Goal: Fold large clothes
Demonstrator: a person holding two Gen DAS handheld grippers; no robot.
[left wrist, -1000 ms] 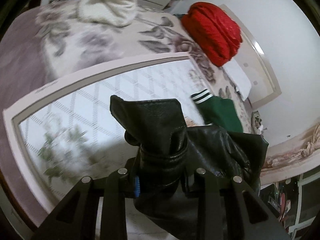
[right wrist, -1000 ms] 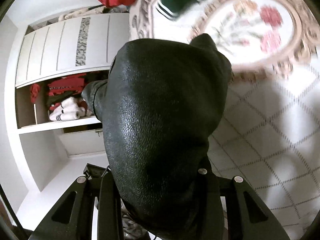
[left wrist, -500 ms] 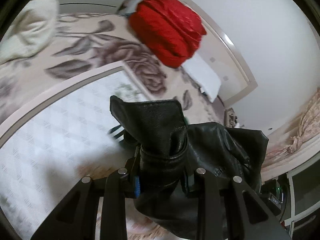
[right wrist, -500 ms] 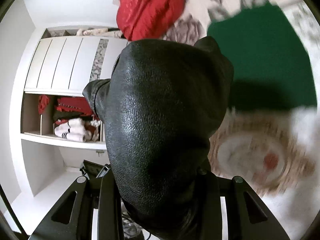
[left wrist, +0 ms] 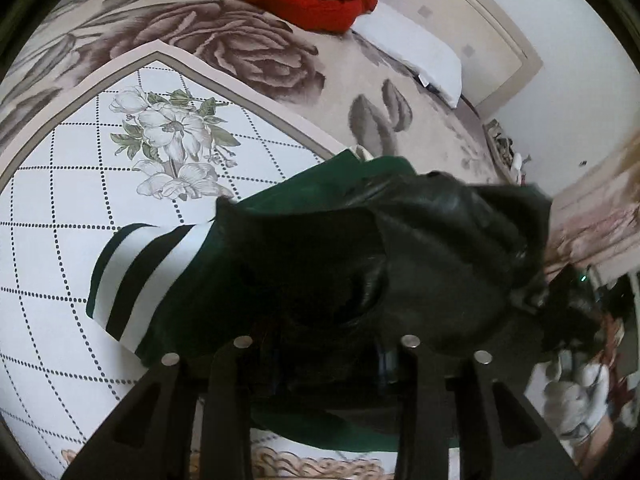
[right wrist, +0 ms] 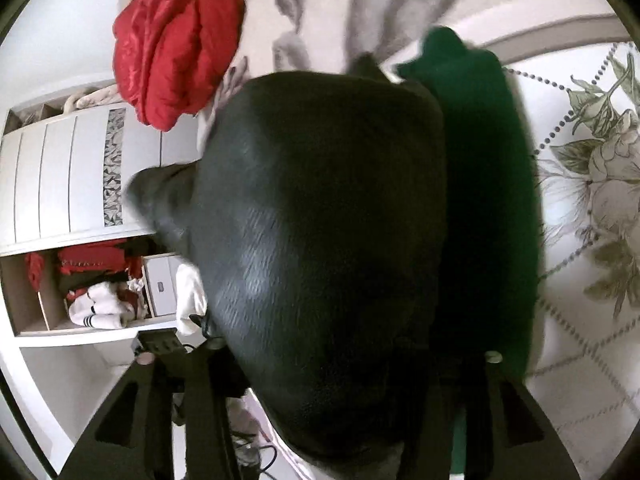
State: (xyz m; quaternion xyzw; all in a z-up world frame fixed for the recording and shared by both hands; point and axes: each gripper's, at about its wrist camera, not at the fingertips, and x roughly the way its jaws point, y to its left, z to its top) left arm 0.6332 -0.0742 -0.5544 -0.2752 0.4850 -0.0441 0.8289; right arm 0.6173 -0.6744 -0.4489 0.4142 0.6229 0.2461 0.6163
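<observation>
Black leather jacket (left wrist: pixel 420 256), bunched and held off the bed, fills the lower centre of the left wrist view and nearly the whole centre of the right wrist view (right wrist: pixel 320 240). Left gripper (left wrist: pixel 326 350): the two fingers stand close together, and dark leather lies between them, so they appear clamped on a fold of the jacket. Right gripper (right wrist: pixel 352 354): the fingertips are hidden behind the leather; whether they pinch it cannot be told, though the garment hangs directly over them. Beneath the jacket lies a green garment (left wrist: pixel 208 280) with a striped black-and-white cuff (left wrist: pixel 136 276), left of centre, spread on the floral bedspread (left wrist: pixel 52 208). A red puffer jacket (right wrist: pixel 172 48) sits at upper left of the right wrist view.

Handling, as judged: the grained leather looks thick, fairly heavy and smooth, so it probably slides in a shallow pinch and resists sharp creases. Seams, hem or collar edge would give the firmest hold, with the two grips set well apart to spread the panel flat.
</observation>
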